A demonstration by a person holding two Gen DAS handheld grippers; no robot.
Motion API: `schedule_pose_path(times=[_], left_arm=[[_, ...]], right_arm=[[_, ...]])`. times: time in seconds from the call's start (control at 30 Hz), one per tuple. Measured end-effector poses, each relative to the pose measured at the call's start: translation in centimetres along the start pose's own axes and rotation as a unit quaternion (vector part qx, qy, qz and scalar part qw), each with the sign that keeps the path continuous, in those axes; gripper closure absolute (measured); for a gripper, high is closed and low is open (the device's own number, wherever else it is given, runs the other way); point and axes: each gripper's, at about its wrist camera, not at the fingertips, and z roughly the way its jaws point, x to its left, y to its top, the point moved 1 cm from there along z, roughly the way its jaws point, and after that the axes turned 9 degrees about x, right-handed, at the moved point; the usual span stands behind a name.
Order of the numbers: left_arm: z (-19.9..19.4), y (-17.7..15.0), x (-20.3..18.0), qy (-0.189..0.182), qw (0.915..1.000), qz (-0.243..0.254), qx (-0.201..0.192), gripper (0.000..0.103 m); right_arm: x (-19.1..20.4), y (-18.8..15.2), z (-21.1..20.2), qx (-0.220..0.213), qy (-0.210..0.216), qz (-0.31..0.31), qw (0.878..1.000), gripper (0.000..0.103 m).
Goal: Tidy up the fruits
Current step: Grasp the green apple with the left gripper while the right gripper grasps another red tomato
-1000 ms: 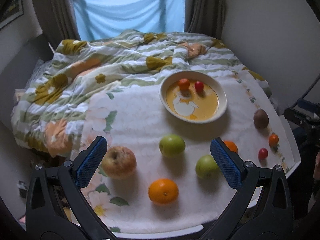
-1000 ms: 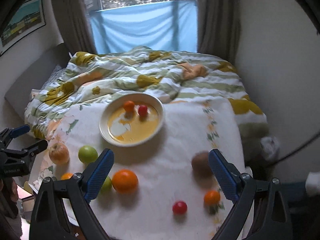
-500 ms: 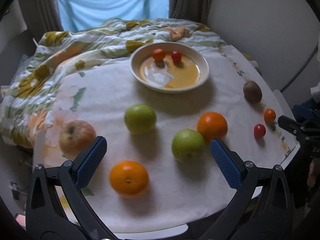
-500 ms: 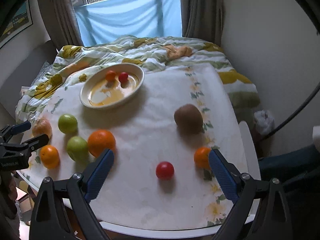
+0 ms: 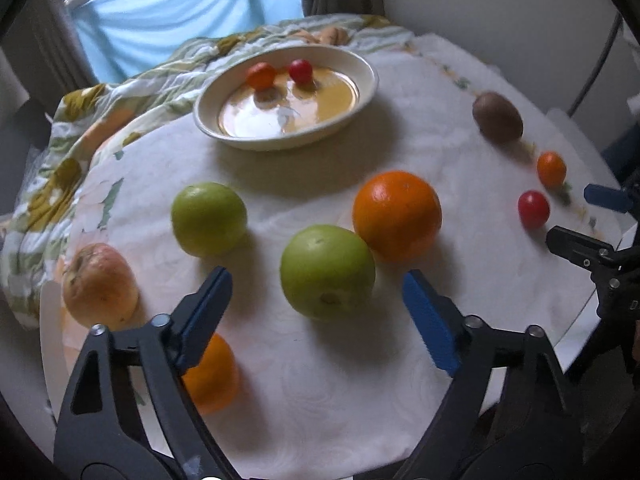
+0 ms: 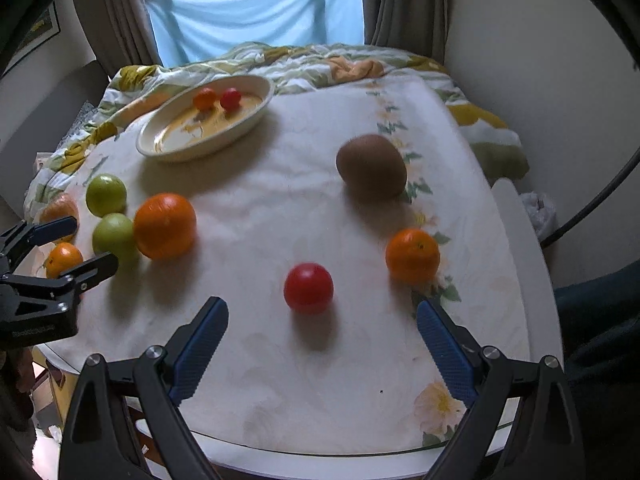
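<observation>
A white floral cloth (image 6: 320,200) covers the round table (image 6: 520,248), whose bare white edge shows at the right and along the near rim. Behind it a rumpled quilt (image 6: 304,64) in green stripes with mustard and orange flowers lies bunched up, its folds reaching the far edge of the cloth. Past the quilt a pale blue sheet (image 6: 256,8) hangs across the window, with grey-brown curtains (image 6: 400,4) on both sides. A framed picture (image 6: 38,36) hangs on the left wall. A plain pale wall (image 6: 540,60) rises on the right, and a dark cable (image 6: 600,196) curves across it.
</observation>
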Motion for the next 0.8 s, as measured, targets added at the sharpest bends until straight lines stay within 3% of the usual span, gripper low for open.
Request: schedule_pose_path(times=[0.3,0.5,0.8], left_arm=[[1.8,0.3,-0.4,-0.006,0.9995,0.003,0.031,0.030],[2.3,0.2,-0.3,0.005,0.9992,-0.001,0.040,0.044],[2.2,0.1,-0.2,-0.001,0.9990,-0.003,0.046,0.044]], right_arm=[[0.1,-0.2,1.2,0.018,0.004,-0.009,1.000,0.010],[0.4,0.1,2.0,0.027,0.009,-0.011,1.000,0.018],[0.8,0.8,3.0,0.035,0.002,-0.009,0.999,0.031]])
